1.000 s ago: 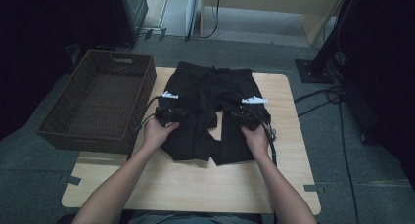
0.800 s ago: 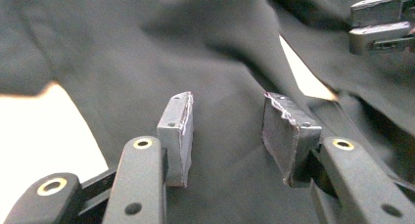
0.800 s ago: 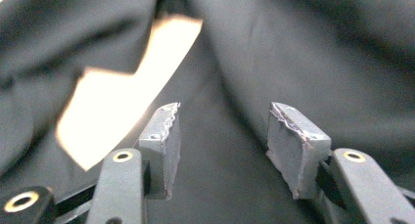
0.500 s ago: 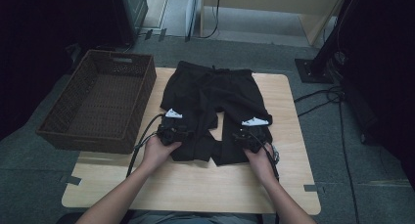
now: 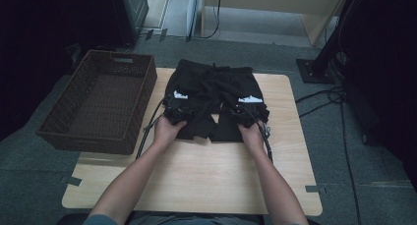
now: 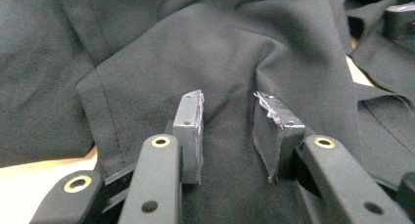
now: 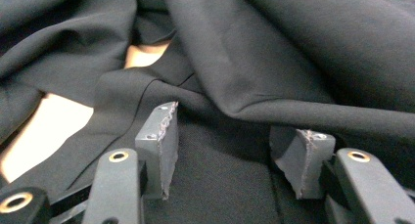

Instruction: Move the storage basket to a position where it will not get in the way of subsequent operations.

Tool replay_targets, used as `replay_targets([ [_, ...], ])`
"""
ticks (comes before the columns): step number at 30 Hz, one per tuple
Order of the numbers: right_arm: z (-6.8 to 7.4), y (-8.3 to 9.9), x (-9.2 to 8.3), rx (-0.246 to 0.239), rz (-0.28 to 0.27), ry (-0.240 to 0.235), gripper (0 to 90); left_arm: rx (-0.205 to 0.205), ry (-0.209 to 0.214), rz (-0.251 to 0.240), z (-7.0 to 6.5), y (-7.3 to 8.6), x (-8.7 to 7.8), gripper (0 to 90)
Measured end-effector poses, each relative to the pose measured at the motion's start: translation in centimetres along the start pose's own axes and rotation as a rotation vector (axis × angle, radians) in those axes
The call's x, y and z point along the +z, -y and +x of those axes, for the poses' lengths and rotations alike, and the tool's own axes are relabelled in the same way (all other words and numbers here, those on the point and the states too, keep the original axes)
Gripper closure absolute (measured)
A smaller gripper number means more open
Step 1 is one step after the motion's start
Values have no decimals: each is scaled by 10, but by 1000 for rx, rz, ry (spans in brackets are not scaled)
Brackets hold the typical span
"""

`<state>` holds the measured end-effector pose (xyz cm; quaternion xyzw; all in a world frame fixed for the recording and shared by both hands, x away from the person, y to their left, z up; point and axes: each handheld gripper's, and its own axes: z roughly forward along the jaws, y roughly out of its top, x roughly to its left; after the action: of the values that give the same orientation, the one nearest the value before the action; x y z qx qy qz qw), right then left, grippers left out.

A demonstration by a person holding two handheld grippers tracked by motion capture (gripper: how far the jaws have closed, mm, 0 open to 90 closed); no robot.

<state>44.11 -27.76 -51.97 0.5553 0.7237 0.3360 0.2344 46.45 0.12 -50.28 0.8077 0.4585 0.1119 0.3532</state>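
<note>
Shorts point(image 5: 212, 95) black, spread on bench point(image 5: 196, 176); my left gripper point(image 6: 230, 119) jaws just narrowing over leg fabric, unclamped; right gripper point(image 7: 235, 136) gaping above hem.

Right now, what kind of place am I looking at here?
Probably a lab or workshop set up for recording: a plain wooden table on grey carpet, cables trailing across the floor, and dark equipment stands beside it.

Both forearms reach forward from the near edge, roughly parallel. The left hand point(image 5: 167, 129) grips the left gripper point(image 6: 227, 128), whose jaws have just been closing yet stand parted. The right hand point(image 5: 252, 135) holds the right gripper point(image 7: 235, 145), its jaws set wider apart and just closing slightly
</note>
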Motion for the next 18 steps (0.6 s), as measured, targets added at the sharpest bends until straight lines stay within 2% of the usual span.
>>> replay_targets([
  [2,-1,-6,7,12,-3,10,448,-1,-16,10,5,-8,5,644],
  [5,-2,-12,14,25,-5,22,449,-47,-10,-3,14,-11,7,645],
  [9,-3,-14,17,19,-11,24,449,-46,-10,9,14,-10,5,636],
  [13,-1,-10,10,19,-1,20,482,-37,-1,-4,11,2,-3,644],
  [18,4,5,-3,12,-24,14,539,5,3,0,1,21,-18,659],
])
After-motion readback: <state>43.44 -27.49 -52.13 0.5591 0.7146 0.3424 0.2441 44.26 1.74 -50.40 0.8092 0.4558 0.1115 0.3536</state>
